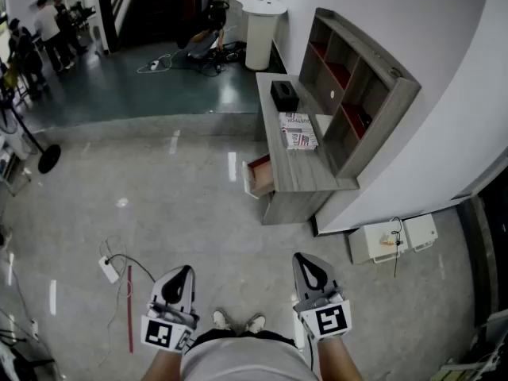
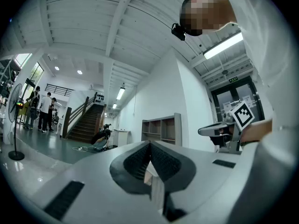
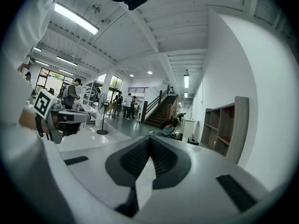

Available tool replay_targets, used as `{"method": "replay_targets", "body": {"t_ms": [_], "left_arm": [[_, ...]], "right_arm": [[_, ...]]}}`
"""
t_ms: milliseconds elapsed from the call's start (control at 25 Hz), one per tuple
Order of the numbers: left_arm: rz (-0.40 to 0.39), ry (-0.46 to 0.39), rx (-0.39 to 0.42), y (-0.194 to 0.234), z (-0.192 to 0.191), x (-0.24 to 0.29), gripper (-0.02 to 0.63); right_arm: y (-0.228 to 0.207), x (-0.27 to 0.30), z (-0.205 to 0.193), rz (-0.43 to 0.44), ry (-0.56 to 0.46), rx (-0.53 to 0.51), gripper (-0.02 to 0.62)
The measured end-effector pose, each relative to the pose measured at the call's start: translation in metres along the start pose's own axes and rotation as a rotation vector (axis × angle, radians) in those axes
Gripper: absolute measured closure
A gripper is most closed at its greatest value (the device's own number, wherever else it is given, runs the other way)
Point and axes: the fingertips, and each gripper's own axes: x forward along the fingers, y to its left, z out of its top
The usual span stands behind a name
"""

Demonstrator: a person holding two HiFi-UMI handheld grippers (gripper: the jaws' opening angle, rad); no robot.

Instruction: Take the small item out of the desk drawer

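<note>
The grey desk (image 1: 305, 177) stands against the white wall, well ahead of me, with a shelf unit (image 1: 357, 94) on it. Its small drawer (image 1: 259, 176) is pulled open toward the floor side; the inside looks reddish, and no small item can be made out in it. My left gripper (image 1: 181, 276) and right gripper (image 1: 306, 263) are held low near my body, far from the desk. Both are shut with nothing between the jaws. In the left gripper view the left gripper (image 2: 150, 146) points at the shelf unit (image 2: 161, 129). The right gripper (image 3: 149, 141) faces the shelf unit (image 3: 224, 129) too.
A black box (image 1: 284, 95) and a printed booklet (image 1: 298, 130) lie on the desk top. A white round stand (image 1: 263, 30) is beyond the desk. A power strip with cable (image 1: 109, 268) and a red rod (image 1: 130, 308) lie on the floor at left. White boxes (image 1: 393, 239) sit by the wall.
</note>
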Motion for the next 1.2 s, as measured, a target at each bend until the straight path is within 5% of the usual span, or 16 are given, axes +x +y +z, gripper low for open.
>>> {"method": "replay_targets", "body": {"t_ms": [760, 1200], "left_arm": [[0.017, 0.017, -0.108, 0.07, -0.032, -0.011, 0.588], [0.041, 0.067, -0.112, 0.117, -0.049, 0.05, 0.588]], "right_arm": [[0.049, 0.045, -0.025, 0.004, 0.127, 0.014, 0.574], [0.014, 0.142, -0.053, 0.031, 0.158, 0.047, 0.572]]}}
